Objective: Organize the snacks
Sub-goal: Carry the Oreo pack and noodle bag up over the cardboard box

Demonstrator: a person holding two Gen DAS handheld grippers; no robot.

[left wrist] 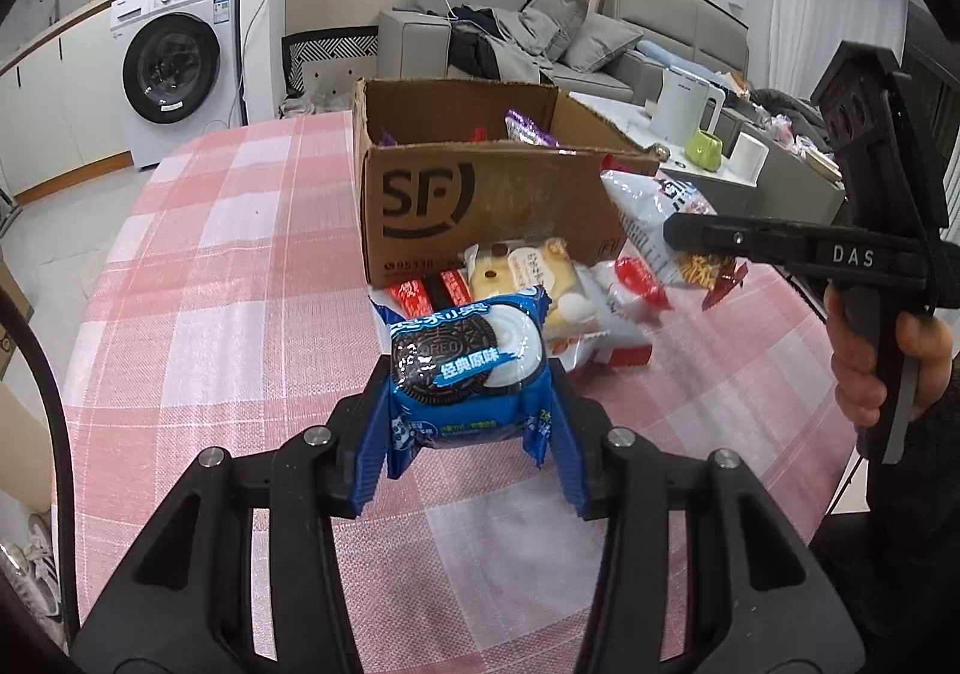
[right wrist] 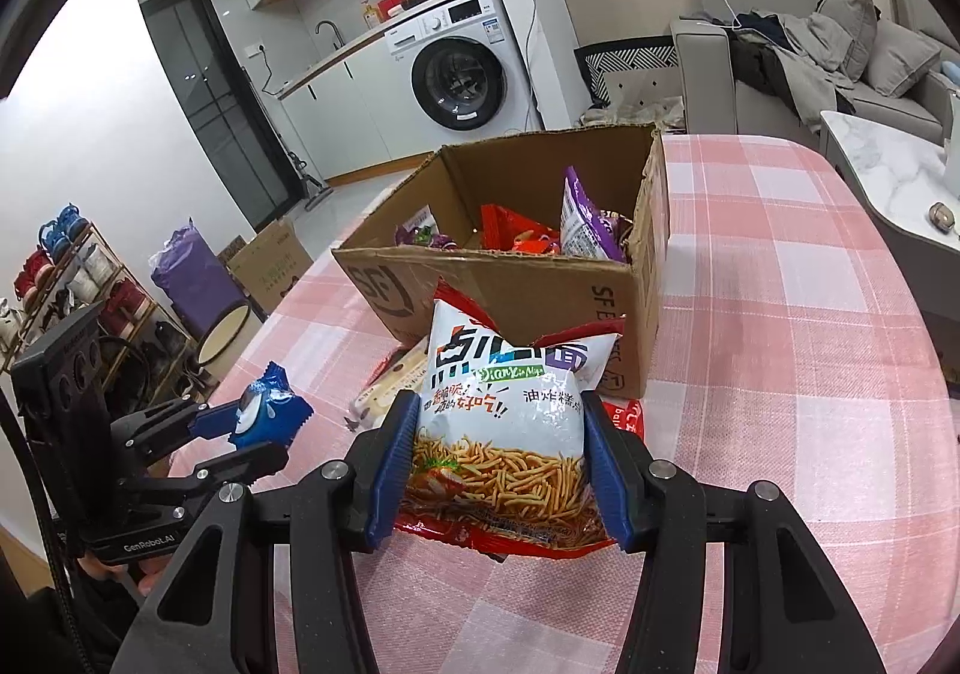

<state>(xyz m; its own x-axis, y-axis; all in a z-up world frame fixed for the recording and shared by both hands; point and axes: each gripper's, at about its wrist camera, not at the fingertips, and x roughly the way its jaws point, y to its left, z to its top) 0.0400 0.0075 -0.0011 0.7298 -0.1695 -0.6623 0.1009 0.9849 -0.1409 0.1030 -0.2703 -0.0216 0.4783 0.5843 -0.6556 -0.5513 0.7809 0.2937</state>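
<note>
1. Snacks are held clear of the counter (left wrist: 210,266): an Oreo pack (left wrist: 471,368) is clamped between the blue pads of the left tongs (left wrist: 468,434).
2. A noodle snack bag (right wrist: 501,434) is pinched at both sides by the right tongs (right wrist: 498,464).
3. Loose snack packets (left wrist: 540,290) are piled on the checked cloth against the near wall of the cardboard box (right wrist: 540,278).
4. More packets are seen inside the open box, toward the counter's far edge.

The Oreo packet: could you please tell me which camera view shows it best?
The left wrist view: the Oreo packet sits centred, label readable, clamped in the left gripper. The right wrist view shows it only small and edge-on at the left.
</note>
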